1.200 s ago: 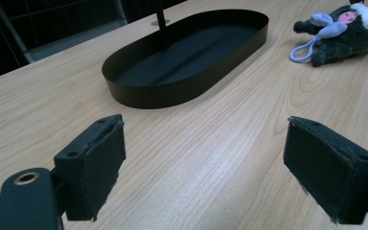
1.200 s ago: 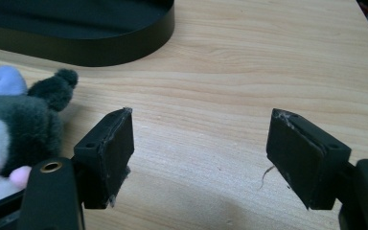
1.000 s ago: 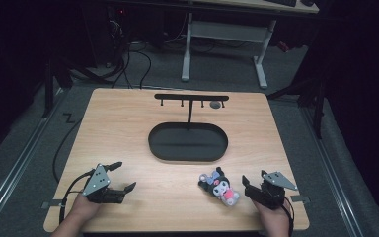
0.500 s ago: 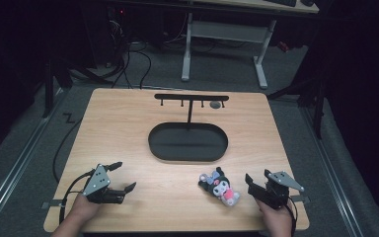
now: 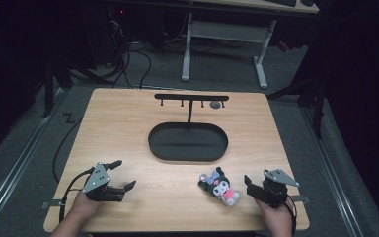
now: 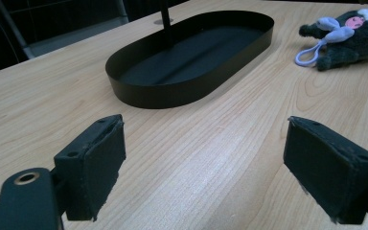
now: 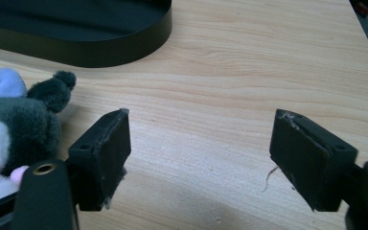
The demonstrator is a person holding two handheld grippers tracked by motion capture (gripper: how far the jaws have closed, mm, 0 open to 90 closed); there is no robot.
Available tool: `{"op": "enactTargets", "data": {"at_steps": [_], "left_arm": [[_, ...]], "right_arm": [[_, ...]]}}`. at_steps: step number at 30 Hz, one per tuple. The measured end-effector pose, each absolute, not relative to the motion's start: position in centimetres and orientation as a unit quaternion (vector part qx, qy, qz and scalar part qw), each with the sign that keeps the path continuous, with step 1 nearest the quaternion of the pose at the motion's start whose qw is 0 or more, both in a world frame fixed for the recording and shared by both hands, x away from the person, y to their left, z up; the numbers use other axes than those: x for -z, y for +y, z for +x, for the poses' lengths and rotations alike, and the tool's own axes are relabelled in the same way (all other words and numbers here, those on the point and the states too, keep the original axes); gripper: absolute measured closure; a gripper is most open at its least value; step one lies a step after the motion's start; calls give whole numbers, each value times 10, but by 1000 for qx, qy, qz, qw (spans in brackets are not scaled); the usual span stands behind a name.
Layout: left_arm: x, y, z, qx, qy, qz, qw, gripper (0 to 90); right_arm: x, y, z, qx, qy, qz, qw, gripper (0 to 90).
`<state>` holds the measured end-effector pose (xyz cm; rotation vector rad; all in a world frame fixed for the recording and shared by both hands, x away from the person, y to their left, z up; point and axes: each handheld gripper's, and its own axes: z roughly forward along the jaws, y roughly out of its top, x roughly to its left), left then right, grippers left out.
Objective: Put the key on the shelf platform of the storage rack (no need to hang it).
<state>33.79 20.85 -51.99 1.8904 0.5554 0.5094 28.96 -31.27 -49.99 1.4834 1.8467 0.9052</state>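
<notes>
Your black oval tray (image 5: 187, 142) holds only its hook stand's post, and the plush toy (image 5: 220, 183) lies on the table (image 5: 128, 118) just beside your right gripper (image 7: 199, 153). That gripper's jaws have just been opening, with nothing between them, and your left gripper (image 6: 206, 163) gapes wide too. In the right gripper view the toy is cut off at the left edge.

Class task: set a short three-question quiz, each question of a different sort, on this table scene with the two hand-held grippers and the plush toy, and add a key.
1. True or false: the plush toy lies inside the black oval tray.
2. Which gripper is nearer the toy? A) left gripper B) right gripper
3. Fill in: the jaws of both grippers stand ____, with nothing between them.

Key: 1. False; it lies on the wooden table, in front of the tray. 2. B. 3. Open.
</notes>
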Motion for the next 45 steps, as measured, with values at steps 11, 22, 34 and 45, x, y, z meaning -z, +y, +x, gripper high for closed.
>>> {"op": "enactTargets", "data": {"at_steps": [11, 22, 34, 45], "left_arm": [[520, 208, 335, -213, 222, 792, 527, 154], [520, 209, 334, -212, 221, 791, 529, 154], [519, 210, 340, -196, 229, 791, 533, 154], [519, 207, 346, -195, 234, 792, 529, 154]], "right_arm": [[489, -303, 297, -294, 734, 551, 267, 159], [490, -316, 318, -263, 747, 563, 235, 165], [490, -318, 325, -215, 765, 570, 210, 169], [481, -314, 334, -183, 774, 575, 190, 178]]}}
